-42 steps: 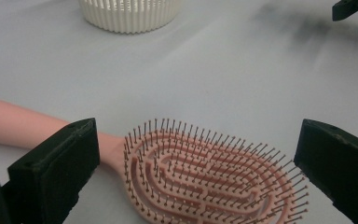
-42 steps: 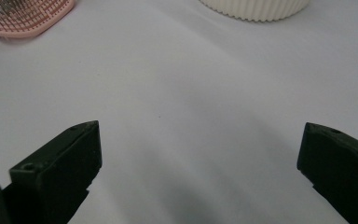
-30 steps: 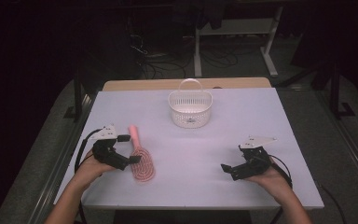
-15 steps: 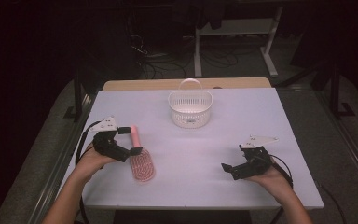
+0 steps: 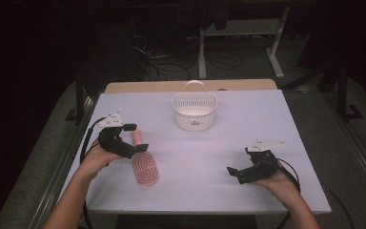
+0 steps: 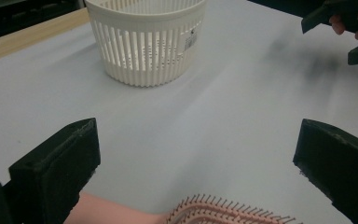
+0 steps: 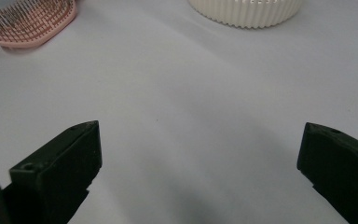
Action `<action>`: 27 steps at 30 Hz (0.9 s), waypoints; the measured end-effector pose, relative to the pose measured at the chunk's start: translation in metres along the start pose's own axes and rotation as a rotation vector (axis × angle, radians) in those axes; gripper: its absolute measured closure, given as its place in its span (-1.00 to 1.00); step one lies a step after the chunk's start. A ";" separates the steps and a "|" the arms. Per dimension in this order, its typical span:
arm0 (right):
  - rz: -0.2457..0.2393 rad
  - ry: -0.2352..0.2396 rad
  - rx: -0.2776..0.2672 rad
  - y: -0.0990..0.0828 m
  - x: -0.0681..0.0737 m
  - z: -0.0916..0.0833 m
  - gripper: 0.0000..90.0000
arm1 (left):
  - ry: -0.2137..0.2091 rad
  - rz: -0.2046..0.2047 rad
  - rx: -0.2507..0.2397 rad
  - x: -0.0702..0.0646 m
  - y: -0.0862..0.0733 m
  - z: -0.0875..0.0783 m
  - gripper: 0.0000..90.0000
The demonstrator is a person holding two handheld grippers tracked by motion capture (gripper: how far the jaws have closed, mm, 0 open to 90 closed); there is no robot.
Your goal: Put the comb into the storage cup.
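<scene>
Near the front left of the pale counter (image 5: 209, 157), left tool (image 5: 128, 140) spread wide over the handle of the pink oval plastic hairbrush (image 5: 144, 167), gripping nothing, bristles lying face up between the open jaws in the left gripper view. Step in hand, by the look of it: lining up for the pick. Next move likely calls for lowering onto the handle and closing squarely. At the front right, right tool (image 5: 236, 172) resting open and empty. Farther back, centre, white slatted plastic basket (image 5: 194, 110) standing upright, well apart from the brush — probably the destination.
</scene>
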State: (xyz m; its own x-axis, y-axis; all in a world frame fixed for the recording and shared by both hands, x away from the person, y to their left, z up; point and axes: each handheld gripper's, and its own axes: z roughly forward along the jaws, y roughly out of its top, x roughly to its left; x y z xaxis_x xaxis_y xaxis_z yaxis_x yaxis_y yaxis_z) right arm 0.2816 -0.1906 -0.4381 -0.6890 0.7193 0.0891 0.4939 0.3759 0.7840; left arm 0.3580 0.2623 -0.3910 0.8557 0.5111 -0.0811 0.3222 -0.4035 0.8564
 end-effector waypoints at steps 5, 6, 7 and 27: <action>0.001 -0.001 -0.001 0.000 0.000 0.000 -1.00 | 0.000 0.008 0.000 0.002 0.006 0.004 -1.00; 0.001 -0.002 -0.001 0.000 0.000 0.000 -1.00 | -0.001 0.009 0.001 0.002 0.007 0.004 -0.99; 0.002 -0.001 -0.002 0.000 0.000 0.000 -1.00 | -0.001 0.011 0.002 0.003 0.008 0.005 -0.99; 0.001 -0.001 -0.004 0.000 0.000 0.000 -1.00 | 0.025 0.009 0.007 0.017 0.018 0.016 -0.68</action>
State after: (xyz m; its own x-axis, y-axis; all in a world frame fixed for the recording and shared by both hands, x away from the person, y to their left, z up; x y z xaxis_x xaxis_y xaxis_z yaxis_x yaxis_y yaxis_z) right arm 0.2821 -0.1907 -0.4382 -0.6882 0.7201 0.0889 0.4921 0.3732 0.7865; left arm 0.3848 0.2521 -0.3854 0.8482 0.5262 -0.0605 0.3176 -0.4138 0.8531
